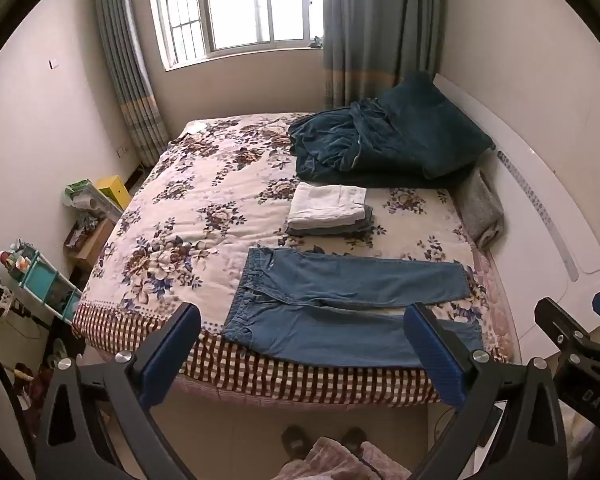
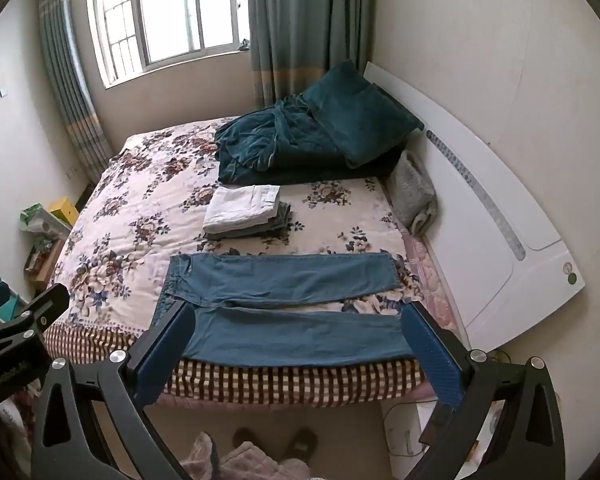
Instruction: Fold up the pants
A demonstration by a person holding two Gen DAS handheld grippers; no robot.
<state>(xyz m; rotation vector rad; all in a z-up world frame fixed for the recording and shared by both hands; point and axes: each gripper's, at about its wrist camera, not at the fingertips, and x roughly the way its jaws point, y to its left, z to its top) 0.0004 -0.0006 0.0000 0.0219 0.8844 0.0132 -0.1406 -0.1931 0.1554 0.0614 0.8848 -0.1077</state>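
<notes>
At the near edge of the bed (image 1: 172,208), blue denim pants (image 1: 340,312) lie flat, legs spread in a shallow V over the floral quilt. Behind them sits a folded stack of clothes (image 1: 328,208), white on top. Left hand-held gripper (image 1: 304,312) and right hand-held gripper (image 2: 300,312) both hover wide, holding nothing, ribbed blue pads showing.

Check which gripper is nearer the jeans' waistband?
Left. The left gripper hangs open off the near bed edge toward the waistband end of the jeans; the right gripper, also open, sits further toward the leg ends.
</notes>
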